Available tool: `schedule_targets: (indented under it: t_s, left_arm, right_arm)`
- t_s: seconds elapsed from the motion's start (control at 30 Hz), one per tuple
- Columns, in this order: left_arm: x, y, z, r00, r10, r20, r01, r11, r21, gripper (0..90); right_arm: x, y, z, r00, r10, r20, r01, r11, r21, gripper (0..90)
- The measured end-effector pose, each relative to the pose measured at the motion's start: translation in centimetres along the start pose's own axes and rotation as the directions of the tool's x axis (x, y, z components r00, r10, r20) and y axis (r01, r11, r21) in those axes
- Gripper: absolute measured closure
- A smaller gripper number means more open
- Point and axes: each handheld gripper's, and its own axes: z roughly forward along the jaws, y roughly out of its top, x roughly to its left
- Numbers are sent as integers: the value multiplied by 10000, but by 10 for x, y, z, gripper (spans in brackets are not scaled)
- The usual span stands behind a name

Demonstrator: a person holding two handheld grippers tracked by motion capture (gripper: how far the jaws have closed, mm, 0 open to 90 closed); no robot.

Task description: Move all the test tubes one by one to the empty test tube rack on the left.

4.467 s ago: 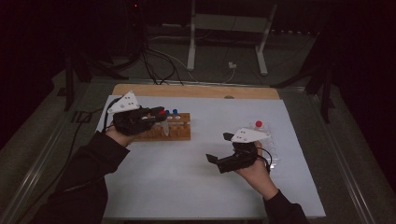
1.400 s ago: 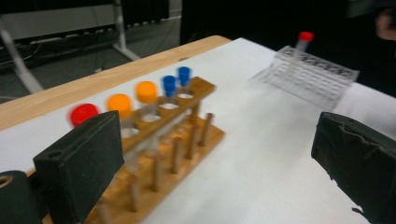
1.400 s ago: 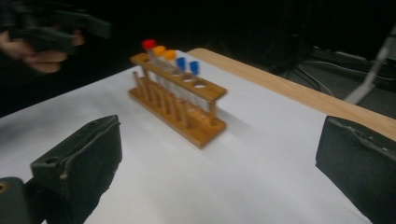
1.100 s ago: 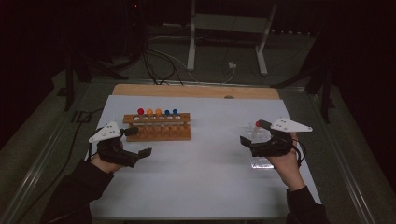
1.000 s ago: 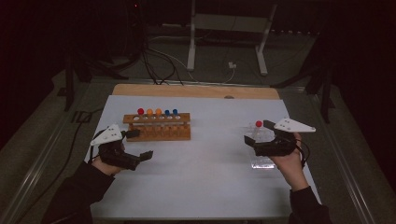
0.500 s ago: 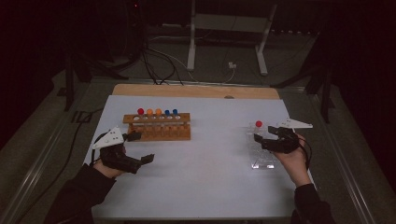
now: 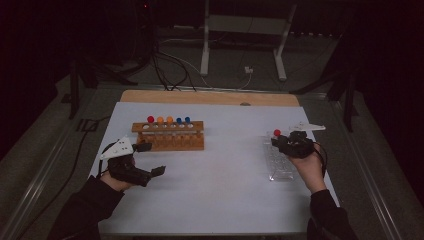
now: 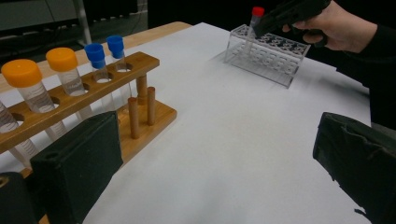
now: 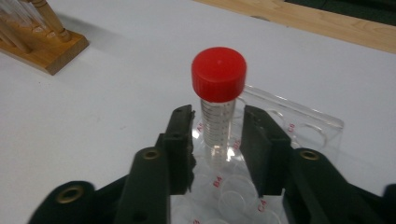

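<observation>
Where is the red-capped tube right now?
The red-capped tube stands upright in the clear rack at the table's right side, between the right gripper jaws, far from the wooden rack.

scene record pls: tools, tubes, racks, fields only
right tool: jaws have just been closing around the red-capped tube, narrow gaps at both pads, no contact seen
red-capped tube: upright in clear rack
left tool: open, nothing between jaws, low over the sheet beside wooden rack
wooden rack: one red, two orange, two blue caps
surface: white sheet
</observation>
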Motion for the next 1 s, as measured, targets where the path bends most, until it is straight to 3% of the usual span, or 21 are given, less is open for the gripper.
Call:
schedule_targets:
  t_s: [0.17,0.37,0.6,0.83,1.0]
  left_arm:
    - [0,0,0,10000,-20,13,20,10000,-11,21]
    - [0,0,1,10000,-27,31,27,10000,31,21]
    - [0,3,0,9999,-51,121,51,10000,55,21]
    - [-1,6,2,9997,-86,235,82,9999,151,21]
    - [-3,11,7,9989,-80,471,71,9998,208,21]
  right_arm:
    - [3,1,3,9995,-142,269,139,9998,116,736]
    - [5,5,-5,9986,-309,440,314,9994,-111,743]
    - [10,20,-25,9959,-661,613,697,9958,-592,744]
    - [19,33,-45,9947,-917,458,967,9875,-1245,744]
    - [35,37,-46,9915,-1298,93,1299,9838,-1239,744]
